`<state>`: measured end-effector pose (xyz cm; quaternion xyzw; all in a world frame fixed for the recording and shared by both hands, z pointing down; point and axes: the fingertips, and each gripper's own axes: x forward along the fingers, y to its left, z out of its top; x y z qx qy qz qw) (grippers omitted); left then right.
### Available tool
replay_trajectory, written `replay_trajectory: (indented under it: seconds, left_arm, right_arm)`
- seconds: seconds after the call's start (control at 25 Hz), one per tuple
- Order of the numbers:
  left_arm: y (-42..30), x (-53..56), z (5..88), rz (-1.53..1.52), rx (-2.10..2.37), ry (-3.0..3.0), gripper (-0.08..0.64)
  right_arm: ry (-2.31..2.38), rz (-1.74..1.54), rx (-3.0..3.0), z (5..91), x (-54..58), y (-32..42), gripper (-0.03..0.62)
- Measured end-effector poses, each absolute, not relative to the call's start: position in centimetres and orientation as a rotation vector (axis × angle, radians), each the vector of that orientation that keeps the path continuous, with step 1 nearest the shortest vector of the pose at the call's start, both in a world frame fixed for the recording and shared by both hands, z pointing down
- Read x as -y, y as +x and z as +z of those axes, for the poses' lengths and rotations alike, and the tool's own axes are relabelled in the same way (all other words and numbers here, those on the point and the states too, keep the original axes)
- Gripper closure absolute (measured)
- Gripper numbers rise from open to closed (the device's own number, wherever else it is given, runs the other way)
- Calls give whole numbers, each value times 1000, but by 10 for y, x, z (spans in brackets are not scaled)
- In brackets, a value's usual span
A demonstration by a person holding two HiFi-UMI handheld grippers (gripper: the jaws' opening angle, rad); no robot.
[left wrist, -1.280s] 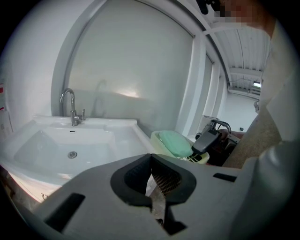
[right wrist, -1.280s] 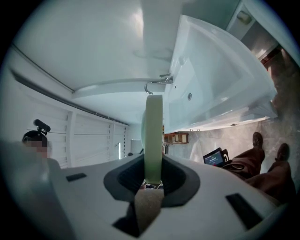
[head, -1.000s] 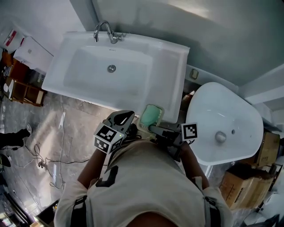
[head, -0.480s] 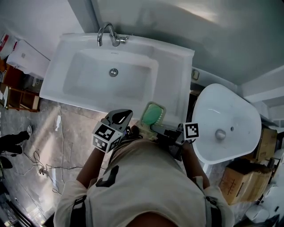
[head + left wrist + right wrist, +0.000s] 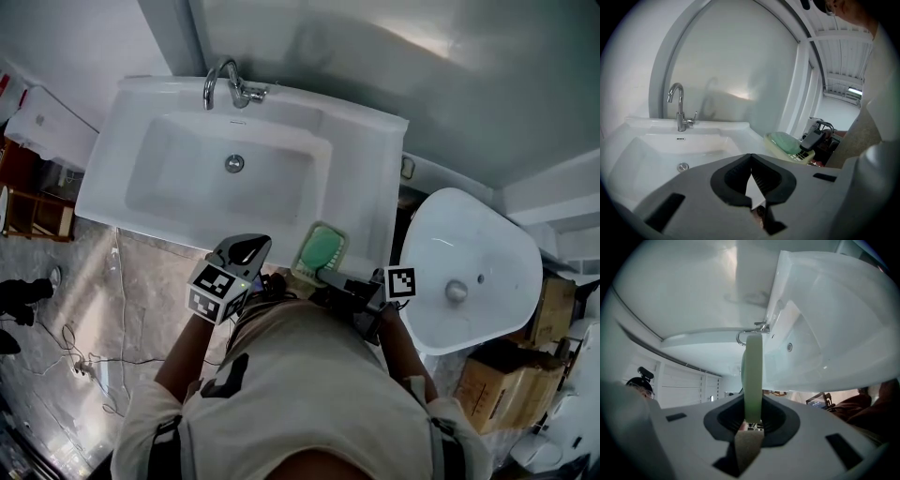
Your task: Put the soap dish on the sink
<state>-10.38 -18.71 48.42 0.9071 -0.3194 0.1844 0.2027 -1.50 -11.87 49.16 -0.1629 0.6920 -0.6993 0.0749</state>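
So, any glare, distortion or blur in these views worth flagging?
Head view: sharp, evenly lit, one bright glare patch on the wall above the sink. Left gripper view: fisheye bending, black corners, soft glare beside the faucet. Right gripper view: same fisheye, scene tilted sideways, soap dish close up and soft.

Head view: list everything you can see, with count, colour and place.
sink: one, white, top centre against the wall.
tap: one, chrome, back of the sink.
drain: one, metal, middle of the sink bowl.
soap dish: one, green and pale yellow, at the sink's front right edge.
round basin: one, white, right of the sink.
cardboard boxes: at least two, brown, lower right.
cables: a few, dark, floor at left.
left gripper: one, grey, shut, empty, before the sink.
right gripper: one, grey, shut on the soap dish.
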Motion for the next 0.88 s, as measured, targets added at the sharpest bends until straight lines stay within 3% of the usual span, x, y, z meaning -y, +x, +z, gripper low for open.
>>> replay_trajectory:
  seconds: [0.88]
  left_arm:
    - [-60,203,483,498,1039,2501,540]
  right_arm:
    - [-504,-2221,-2054,541,177,47,508]
